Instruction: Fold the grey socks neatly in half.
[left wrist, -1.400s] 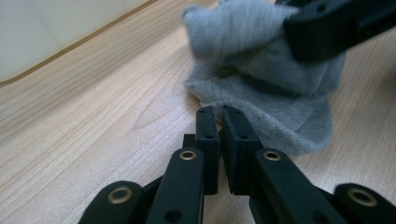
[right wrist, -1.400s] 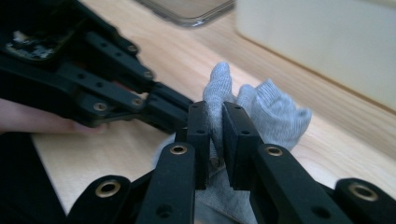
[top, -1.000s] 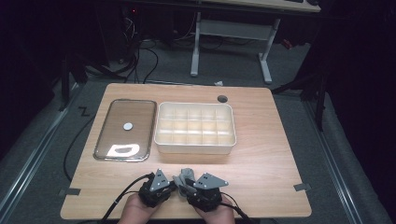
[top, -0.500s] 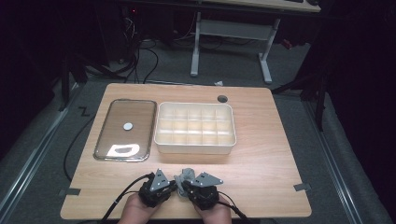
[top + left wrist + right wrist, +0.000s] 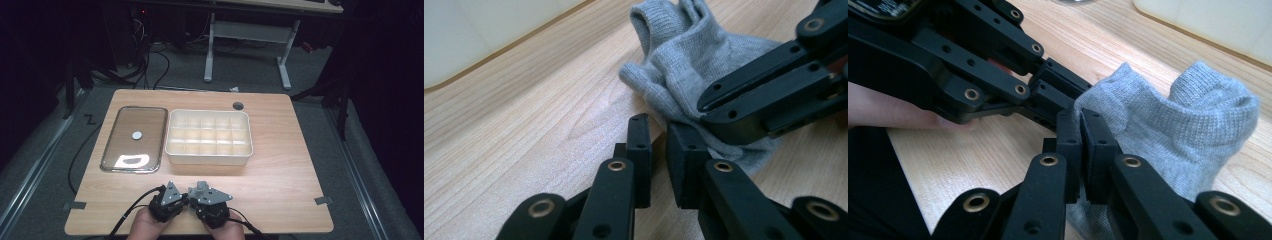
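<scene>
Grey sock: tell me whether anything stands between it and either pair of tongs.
Nothing visible does. The right tongs are shut on the grey sock at its edge. The left tongs sit against the sock's near edge with a narrow gap between the jaws; whether they pinch fabric cannot be told.

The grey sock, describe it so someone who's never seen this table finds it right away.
On the wooden table, at the near edge in front of the cream compartment box, the grey sock lies crumpled between the two black grippers. It is the sole soft knitted thing there.
</scene>
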A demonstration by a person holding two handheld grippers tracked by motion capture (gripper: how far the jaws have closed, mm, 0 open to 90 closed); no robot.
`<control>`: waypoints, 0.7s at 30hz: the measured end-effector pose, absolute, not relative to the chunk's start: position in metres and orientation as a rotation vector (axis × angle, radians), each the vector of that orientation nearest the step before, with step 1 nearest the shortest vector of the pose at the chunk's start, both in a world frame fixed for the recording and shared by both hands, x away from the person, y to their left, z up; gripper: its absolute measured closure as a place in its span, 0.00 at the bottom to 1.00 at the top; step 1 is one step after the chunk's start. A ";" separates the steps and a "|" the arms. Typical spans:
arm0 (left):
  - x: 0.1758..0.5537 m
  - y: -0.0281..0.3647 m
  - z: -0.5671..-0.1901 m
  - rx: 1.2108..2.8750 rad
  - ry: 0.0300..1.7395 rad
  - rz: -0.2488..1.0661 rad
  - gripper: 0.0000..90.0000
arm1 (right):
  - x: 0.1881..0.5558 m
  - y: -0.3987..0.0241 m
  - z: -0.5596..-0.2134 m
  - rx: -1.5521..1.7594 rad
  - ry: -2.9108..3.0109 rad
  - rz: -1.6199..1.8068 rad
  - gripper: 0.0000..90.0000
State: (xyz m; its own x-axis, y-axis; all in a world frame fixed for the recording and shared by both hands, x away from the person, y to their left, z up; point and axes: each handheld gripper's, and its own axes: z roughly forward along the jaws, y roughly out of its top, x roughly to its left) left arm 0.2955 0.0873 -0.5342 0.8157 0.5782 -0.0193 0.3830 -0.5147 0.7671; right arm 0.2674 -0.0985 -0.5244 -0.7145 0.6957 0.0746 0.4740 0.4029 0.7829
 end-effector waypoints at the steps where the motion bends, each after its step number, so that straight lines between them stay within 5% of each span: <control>1: 0.296 0.087 -0.534 2.174 0.704 0.303 0.89 | 0.267 -0.099 -0.525 1.025 2.399 1.206 0.98; 21: 0.296 0.088 -0.534 2.170 0.719 0.299 0.89 | 0.257 -0.132 -0.496 1.052 2.258 1.288 0.82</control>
State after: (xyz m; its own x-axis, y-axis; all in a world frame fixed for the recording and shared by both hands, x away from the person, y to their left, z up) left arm 0.2961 0.0880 -0.5340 0.8094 0.5866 -0.0277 0.3941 -0.5077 0.7661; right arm 0.2566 -0.1321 -0.4962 -0.6702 0.7391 0.0680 0.4346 0.3165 0.8432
